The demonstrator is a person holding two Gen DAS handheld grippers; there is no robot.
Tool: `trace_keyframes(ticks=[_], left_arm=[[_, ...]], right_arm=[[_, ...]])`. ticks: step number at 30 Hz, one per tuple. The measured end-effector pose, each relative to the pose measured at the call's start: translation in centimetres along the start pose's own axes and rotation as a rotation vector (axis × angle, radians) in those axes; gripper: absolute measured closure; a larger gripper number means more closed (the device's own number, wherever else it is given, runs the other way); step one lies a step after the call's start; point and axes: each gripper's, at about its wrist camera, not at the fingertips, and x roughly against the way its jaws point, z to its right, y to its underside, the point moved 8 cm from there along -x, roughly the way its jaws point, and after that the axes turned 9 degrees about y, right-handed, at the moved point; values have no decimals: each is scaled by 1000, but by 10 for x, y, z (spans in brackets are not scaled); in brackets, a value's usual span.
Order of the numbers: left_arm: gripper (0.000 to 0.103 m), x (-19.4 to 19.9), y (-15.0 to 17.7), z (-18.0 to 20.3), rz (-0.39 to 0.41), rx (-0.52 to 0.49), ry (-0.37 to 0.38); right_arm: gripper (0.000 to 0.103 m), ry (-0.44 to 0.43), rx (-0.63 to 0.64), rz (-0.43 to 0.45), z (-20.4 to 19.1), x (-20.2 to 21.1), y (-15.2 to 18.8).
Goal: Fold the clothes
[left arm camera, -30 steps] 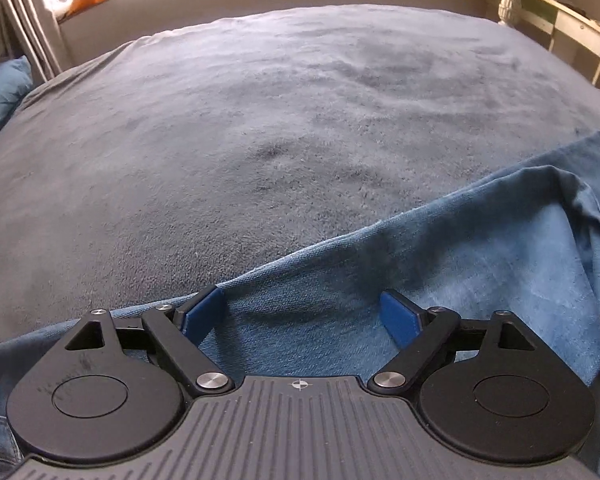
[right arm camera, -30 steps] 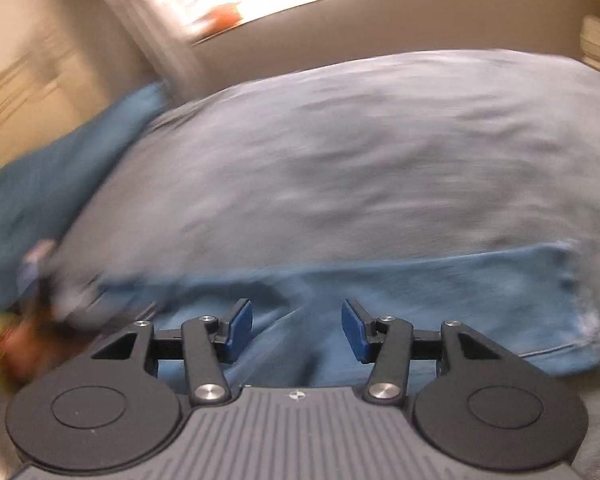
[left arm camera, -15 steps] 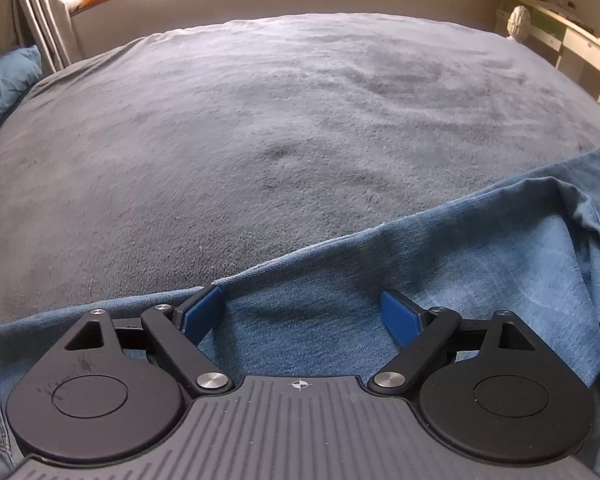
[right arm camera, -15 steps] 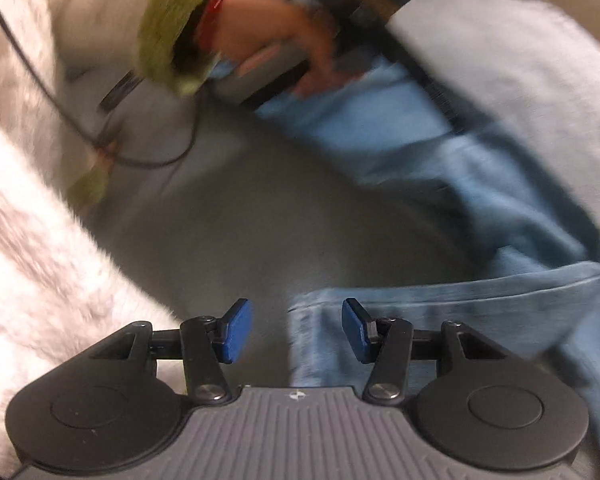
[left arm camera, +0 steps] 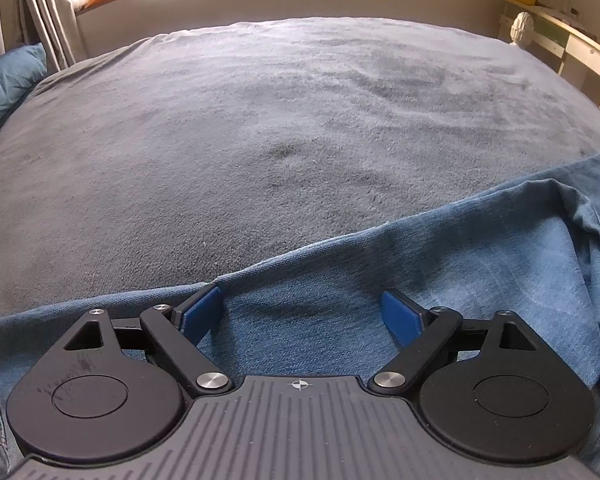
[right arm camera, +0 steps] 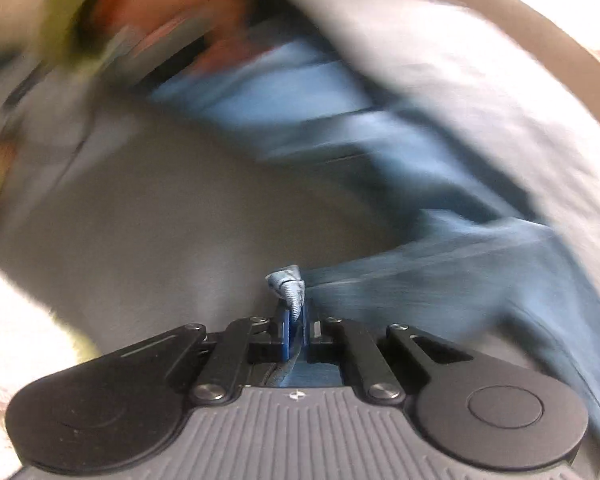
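Right gripper [right arm camera: 295, 322] just clamped shut on a jeans [right arm camera: 440, 284] corner; left gripper [left arm camera: 302, 314] gapes wide over the denim, pinching nothing.

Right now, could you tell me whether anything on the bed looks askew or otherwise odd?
The blue denim jeans lie skewed on the grey fleece blanket, rumpled at the right. The right gripper pinches one bunched hem corner; the left gripper hovers open above the denim.
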Motion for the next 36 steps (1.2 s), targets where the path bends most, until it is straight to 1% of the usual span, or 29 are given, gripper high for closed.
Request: trace_keyframes(ticks=[1,7,9,12,15,19,21,27,32,36], left_arm=[[15,0,0,0,0,-1,1],[15,0,0,-1,-7,-2,1],[15,0,0,0,-10,-5,-3],[15,0,0,1,-14,-7,-8],[14,-1,-1,0,-19,-7,-11],[14,-2,-2,0,-24,-3,-14],[14,-2,-2,1,-25,-3,-14],[14,-2,-2,0,-30,-1,-15],[14,-2,-2,-2,-32,4,-15],[14,-2,-2,-2,-32,0,-17]], right_arm=[[99,32,-69,16,21,9,-2],[99,302,-386,96,174,60,8],[99,376,-475,99,222,66,17],[99,439,-586,96,278,69,30],[99,481,-644,86,321,69,44],[99,501,-708,66,352,58,57],[99,501,-726,60,358,50,62],[99,494,-745,14,363,23,73],[99,483,-782,4,369,13,77],[99,473,-777,-44,372,-10,83]])
